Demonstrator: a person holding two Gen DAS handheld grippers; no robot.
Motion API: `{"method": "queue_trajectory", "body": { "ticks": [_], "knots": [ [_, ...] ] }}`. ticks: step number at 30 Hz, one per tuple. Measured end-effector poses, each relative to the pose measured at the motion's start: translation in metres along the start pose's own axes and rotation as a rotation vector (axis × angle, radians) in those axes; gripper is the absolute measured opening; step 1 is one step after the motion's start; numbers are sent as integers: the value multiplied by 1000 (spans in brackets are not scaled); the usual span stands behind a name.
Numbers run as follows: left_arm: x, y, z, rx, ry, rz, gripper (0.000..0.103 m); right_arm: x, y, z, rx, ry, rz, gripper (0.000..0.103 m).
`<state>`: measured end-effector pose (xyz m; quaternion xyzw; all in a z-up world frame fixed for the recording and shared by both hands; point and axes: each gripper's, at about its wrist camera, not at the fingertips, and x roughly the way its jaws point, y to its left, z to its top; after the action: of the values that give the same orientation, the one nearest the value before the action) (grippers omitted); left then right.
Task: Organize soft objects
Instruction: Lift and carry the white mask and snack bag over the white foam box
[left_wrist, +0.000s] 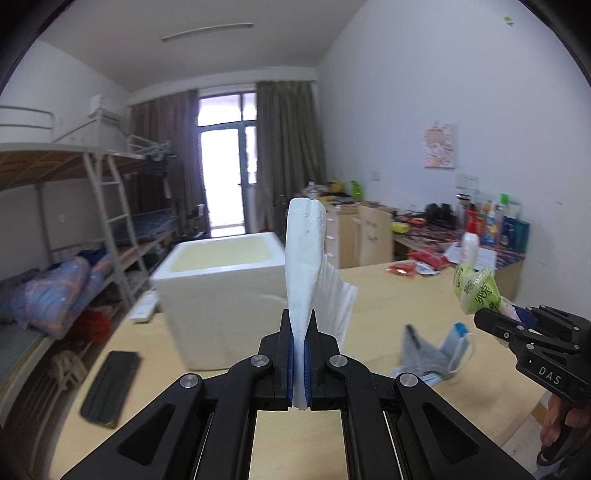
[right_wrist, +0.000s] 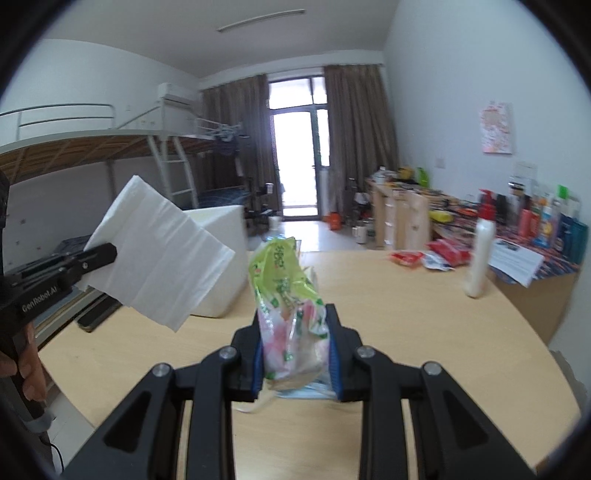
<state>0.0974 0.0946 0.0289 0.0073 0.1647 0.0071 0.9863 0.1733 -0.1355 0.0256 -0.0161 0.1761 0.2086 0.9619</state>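
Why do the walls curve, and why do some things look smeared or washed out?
Both wrist views are fisheye, so the walls bow and the corners go black. In the left wrist view the foam box and face mask are smeared by motion blur. In the right wrist view the balcony door is blown out white by daylight and the lotion bottle is soft.
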Motion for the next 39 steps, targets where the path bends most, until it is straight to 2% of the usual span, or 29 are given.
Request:
{"method": "queue_trajectory", "body": {
  "ticks": [8, 13, 18, 28, 39],
  "knots": [
    [-27, 35, -11, -61, -21, 138, 4, 16, 45, 11, -51, -5, 143, 32],
    [-34, 47, -17, -80, -13, 179, 4, 25, 65, 14, -74, 1, 205, 32],
    [-30, 51, -16, -92, 2, 186, 4, 27, 75, 15, -91, 8, 236, 32],
    [-24, 55, -13, -103, 5, 181, 4, 29, 77, 18, -102, 6, 230, 32],
    [-18, 54, 22, -82, -24, 146, 4, 31, 80, 42, -113, -14, 224, 32]
  ]
}}
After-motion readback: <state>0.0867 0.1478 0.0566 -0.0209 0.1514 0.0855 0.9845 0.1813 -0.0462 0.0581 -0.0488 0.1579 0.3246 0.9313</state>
